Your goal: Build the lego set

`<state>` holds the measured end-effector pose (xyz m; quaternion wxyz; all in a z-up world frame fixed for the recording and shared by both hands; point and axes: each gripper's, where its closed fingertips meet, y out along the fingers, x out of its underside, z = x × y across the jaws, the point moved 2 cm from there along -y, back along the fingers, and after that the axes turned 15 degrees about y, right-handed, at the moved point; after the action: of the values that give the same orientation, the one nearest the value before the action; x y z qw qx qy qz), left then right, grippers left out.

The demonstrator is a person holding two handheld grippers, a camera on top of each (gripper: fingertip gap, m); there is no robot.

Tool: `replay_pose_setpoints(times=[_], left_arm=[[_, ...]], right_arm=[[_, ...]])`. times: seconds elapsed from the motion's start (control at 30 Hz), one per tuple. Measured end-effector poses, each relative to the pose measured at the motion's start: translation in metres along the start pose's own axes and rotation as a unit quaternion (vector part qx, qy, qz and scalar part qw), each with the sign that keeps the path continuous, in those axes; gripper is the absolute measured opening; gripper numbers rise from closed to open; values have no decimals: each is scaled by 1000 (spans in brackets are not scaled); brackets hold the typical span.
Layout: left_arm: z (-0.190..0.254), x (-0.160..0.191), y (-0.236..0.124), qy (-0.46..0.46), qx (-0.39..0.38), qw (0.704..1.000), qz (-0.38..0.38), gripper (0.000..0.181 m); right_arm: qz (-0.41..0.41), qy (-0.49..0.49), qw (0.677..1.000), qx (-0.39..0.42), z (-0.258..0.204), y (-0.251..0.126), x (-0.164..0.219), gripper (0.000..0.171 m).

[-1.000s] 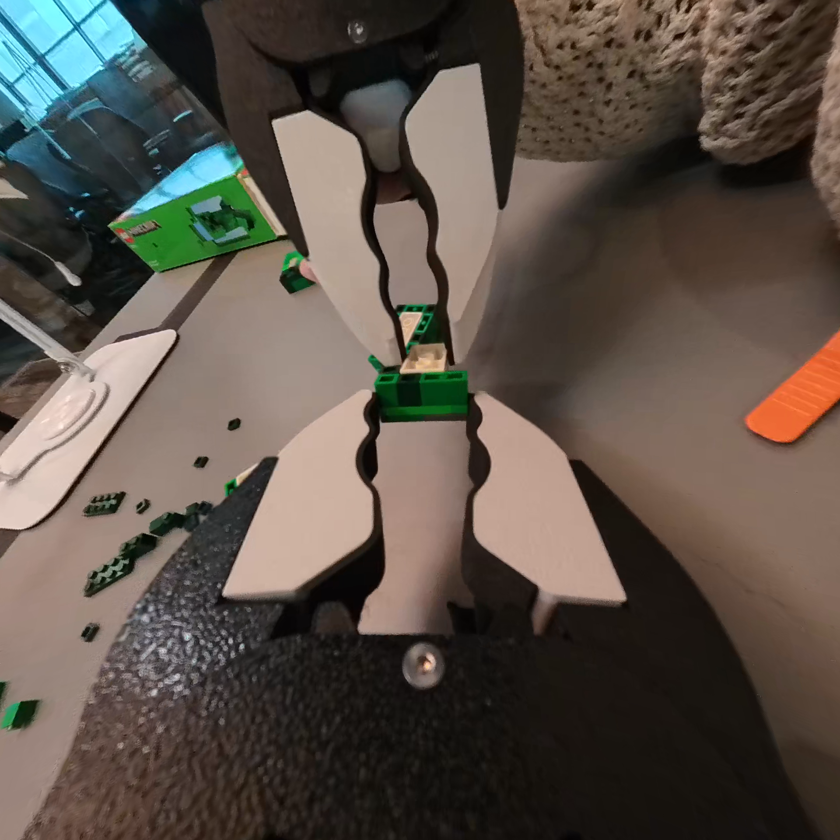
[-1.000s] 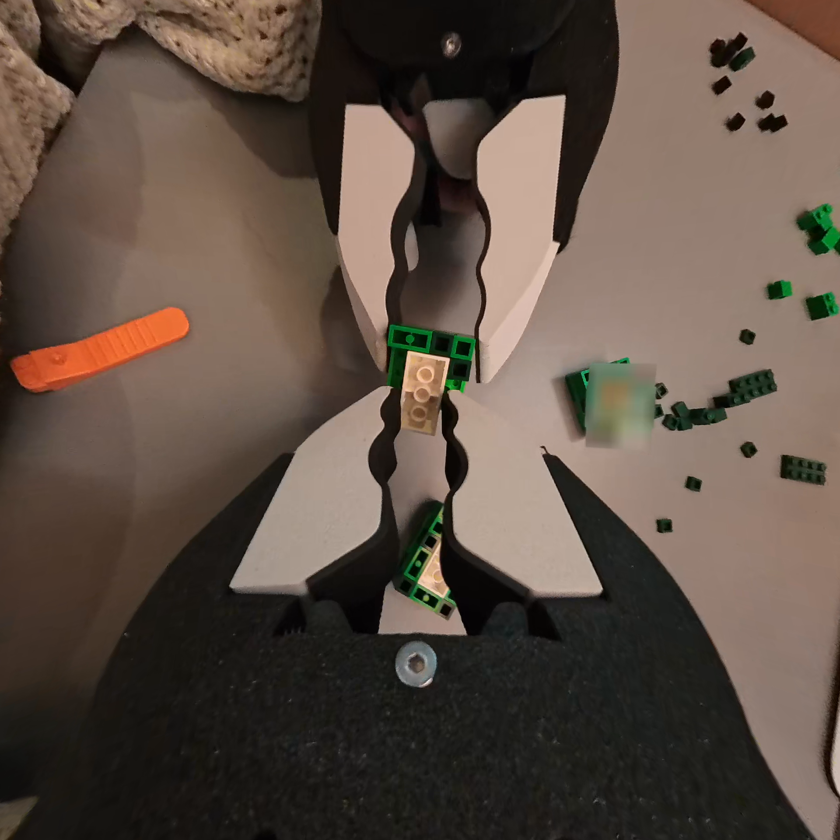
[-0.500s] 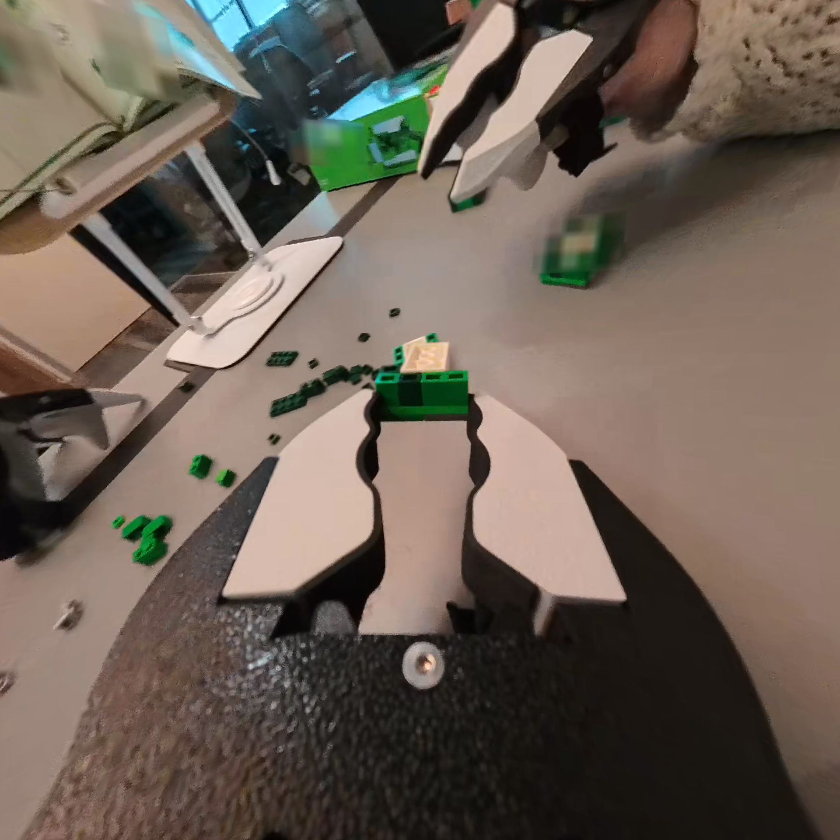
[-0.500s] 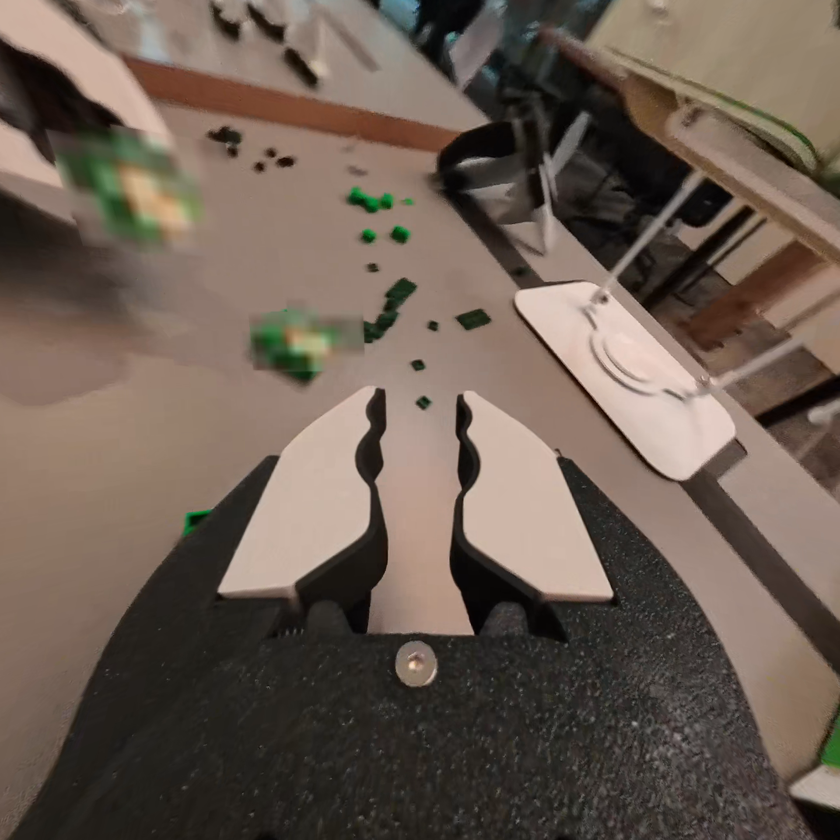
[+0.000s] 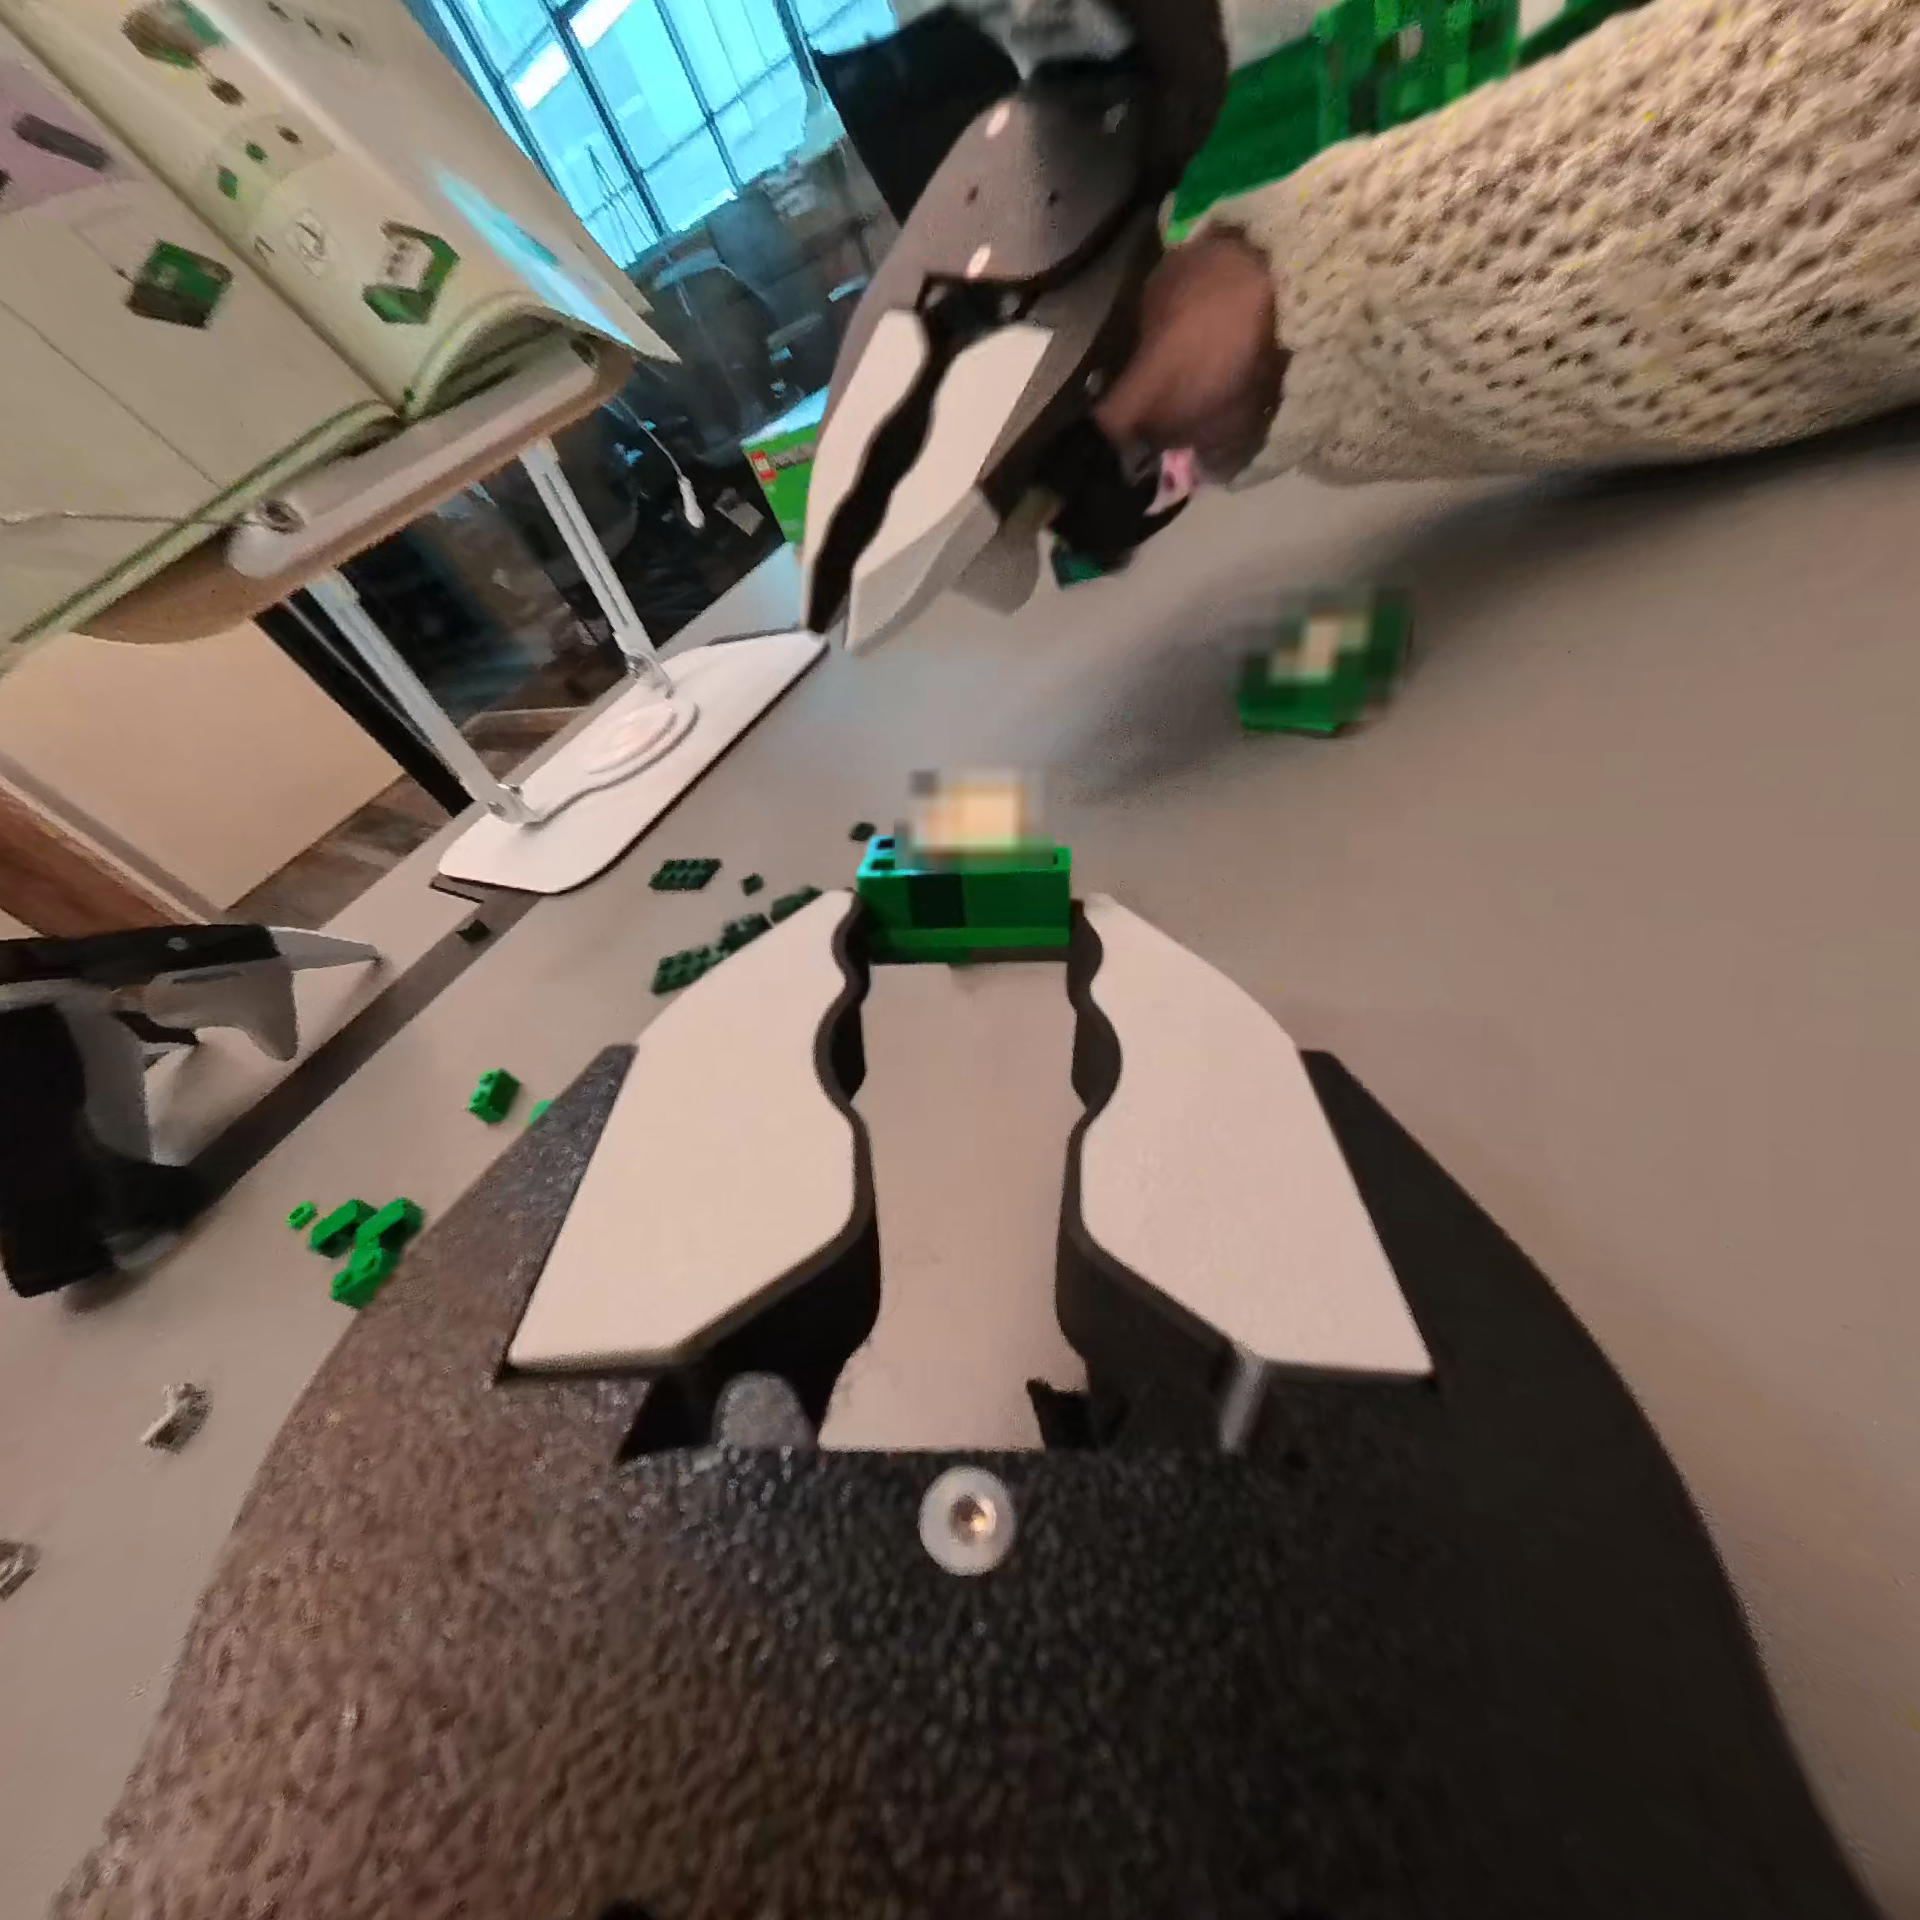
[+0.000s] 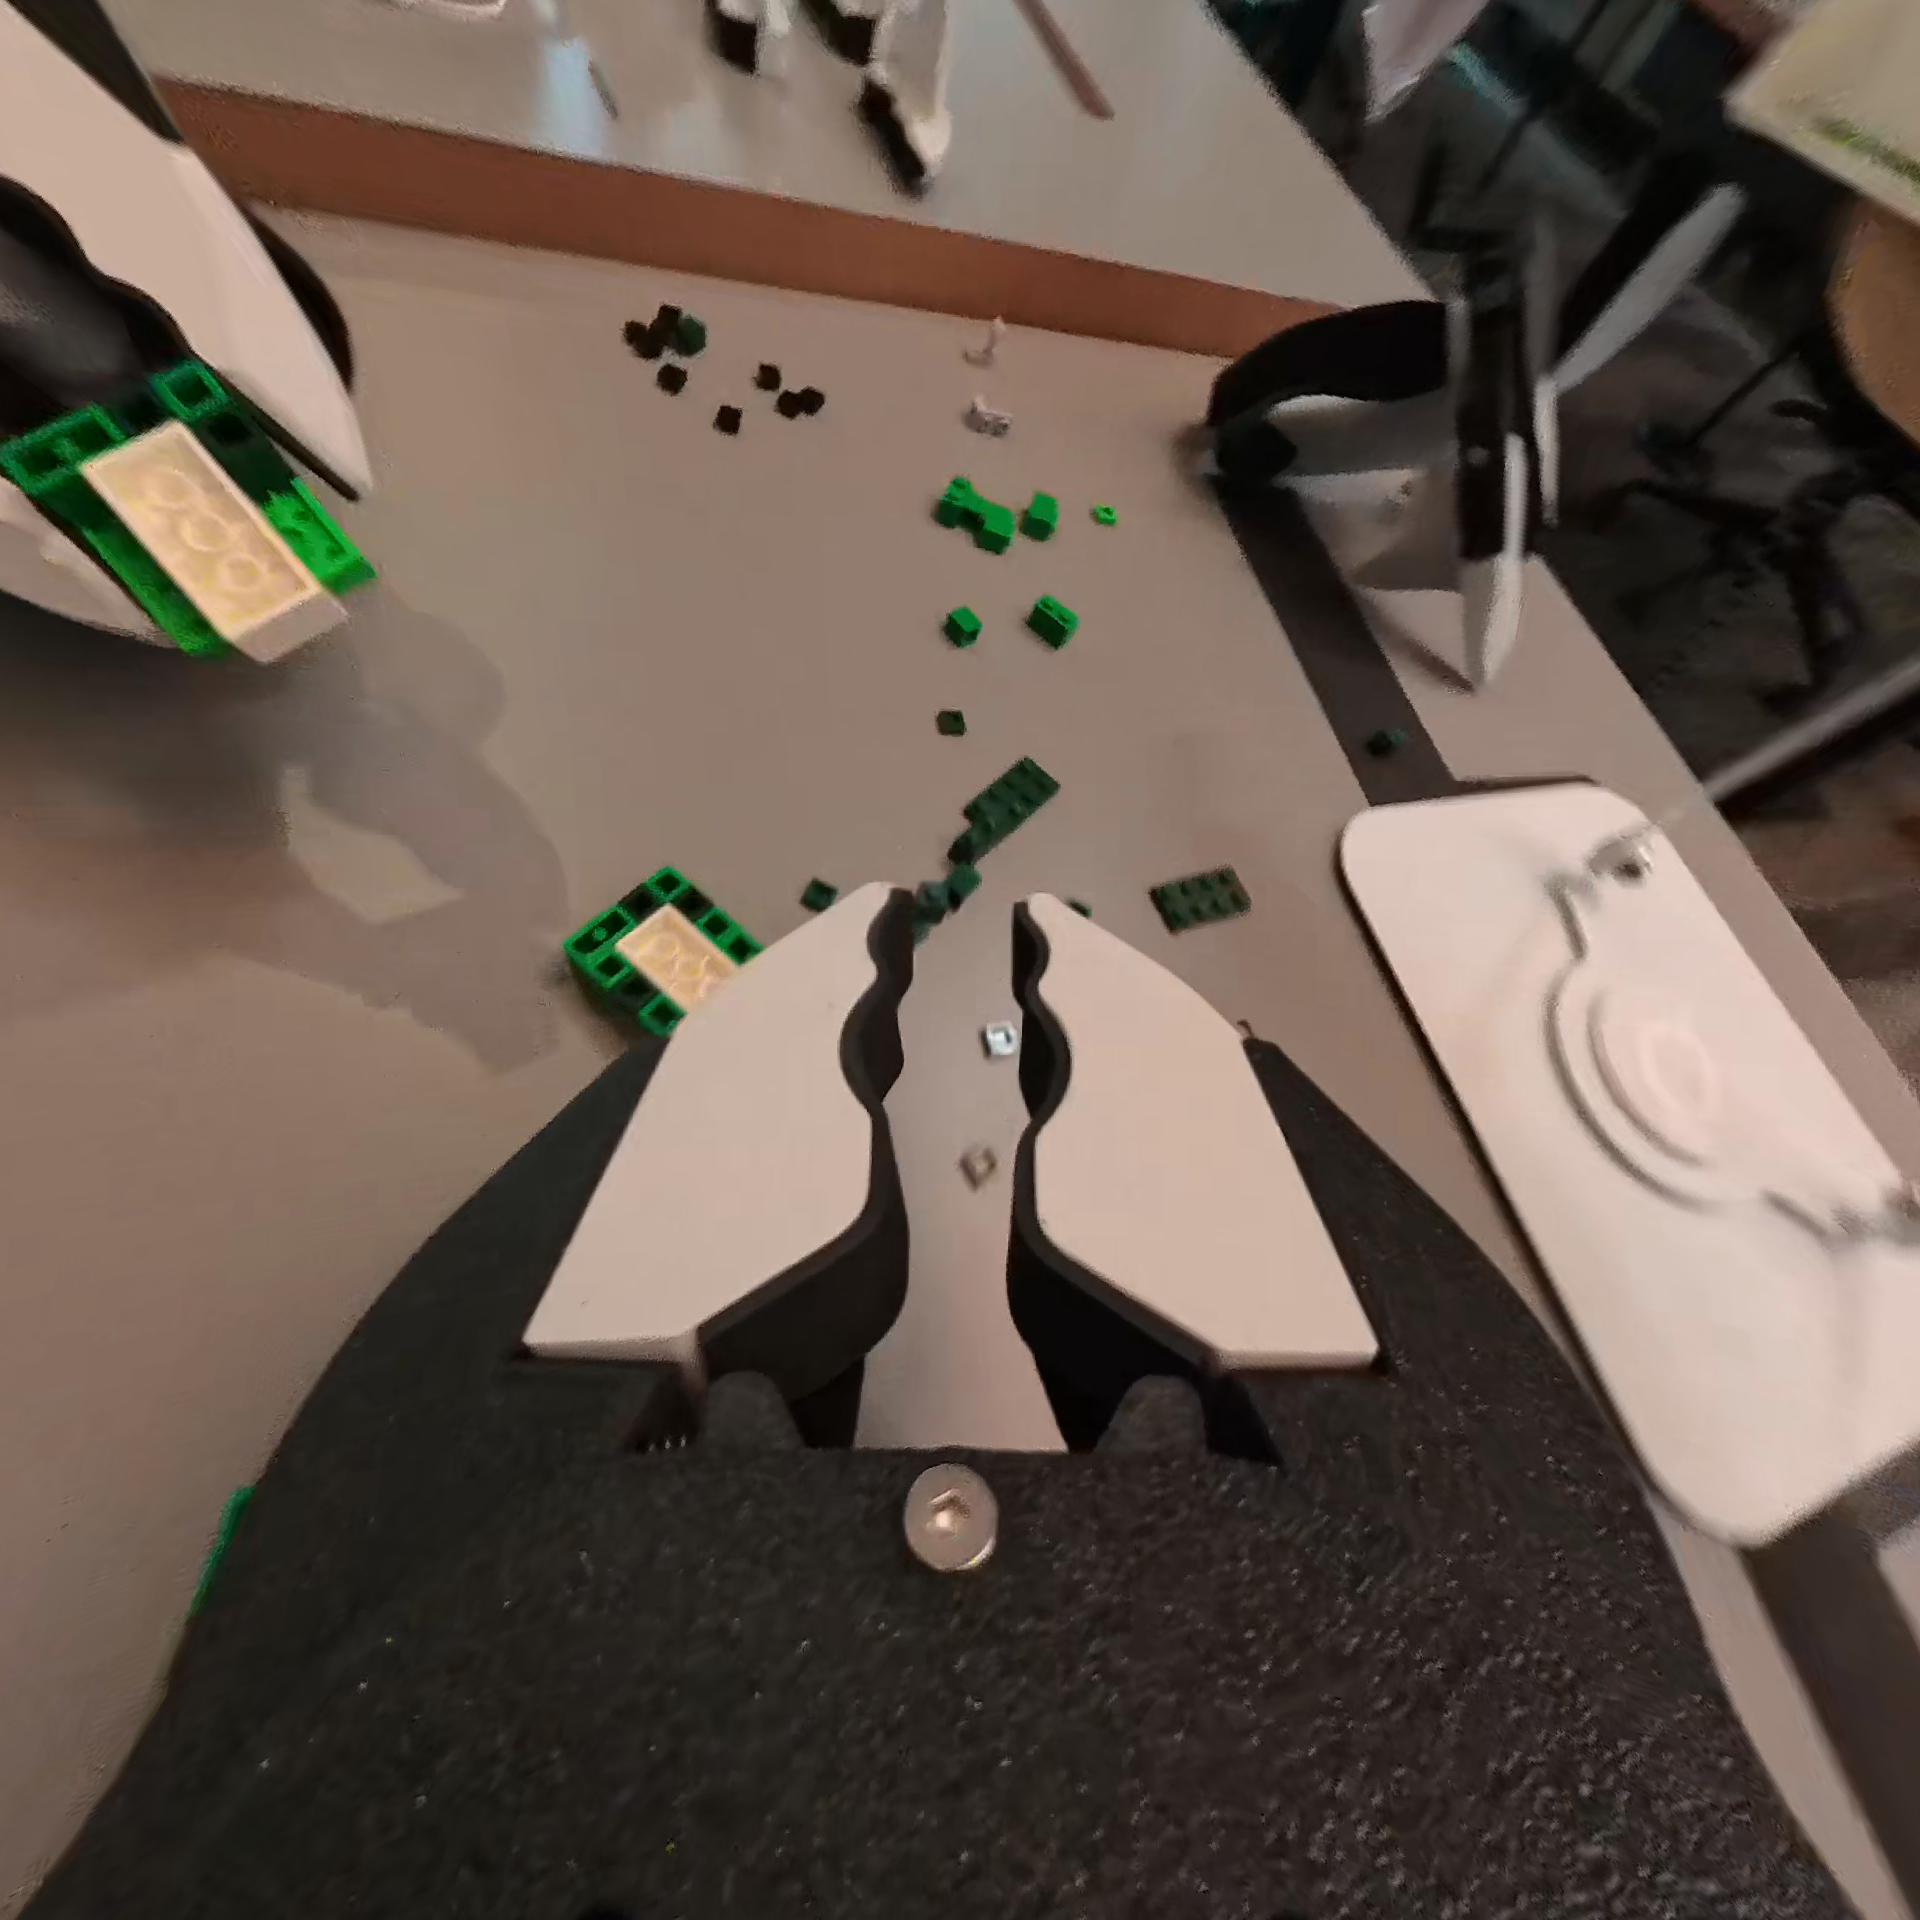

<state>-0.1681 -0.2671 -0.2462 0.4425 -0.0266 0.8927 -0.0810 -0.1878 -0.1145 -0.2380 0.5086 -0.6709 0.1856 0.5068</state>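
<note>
My left tongs (image 5: 964,920) pinched the green-and-tan brick block (image 5: 966,899); my right tongs (image 6: 954,914) were spread, holding nothing.

A mosaic patch hides the top of the green block (image 5: 966,909) the fingers (image 5: 748,1122) pinch.

Taking the white stand base (image 6: 1621,1132) as landmark: bare worktop (image 6: 312,1195) lies open well to its left, beyond the green-and-cream block (image 6: 665,956). Between that block and the base, dark green pieces (image 6: 1008,800) and bright green bricks (image 6: 997,520) are scattered, with narrow gaps between them. Above the base, a book rest (image 5: 312,457) overhangs the worktop edge.
</note>
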Motion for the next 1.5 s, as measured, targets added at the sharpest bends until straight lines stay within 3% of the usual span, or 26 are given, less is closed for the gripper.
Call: replay_pose_setpoints(times=[0.1,0.33,0.5,0.7,1.03,1.5], left_arm=[[-11,3,-4,-2,-39,999,1,36],[-25,17,-8,-15,-87,996,-33,36],[-33,25,-11,-27,-107,992,-63,36],[-32,28,-9,-28,-104,992,-72,36],[-38,25,-12,-19,-133,988,-75,36],[-48,26,-16,48,-214,971,-90,36]], right_arm=[[-66,-65,995,-40,3,38,-12,5],[-151,-164,967,-122,-1,121,-36,9],[-202,-176,948,-172,3,151,-32,15],[-233,-170,936,-203,9,165,-21,18],[-209,-111,938,-255,4,176,-21,20],[-175,-154,951,-201,-13,147,-43,31]])
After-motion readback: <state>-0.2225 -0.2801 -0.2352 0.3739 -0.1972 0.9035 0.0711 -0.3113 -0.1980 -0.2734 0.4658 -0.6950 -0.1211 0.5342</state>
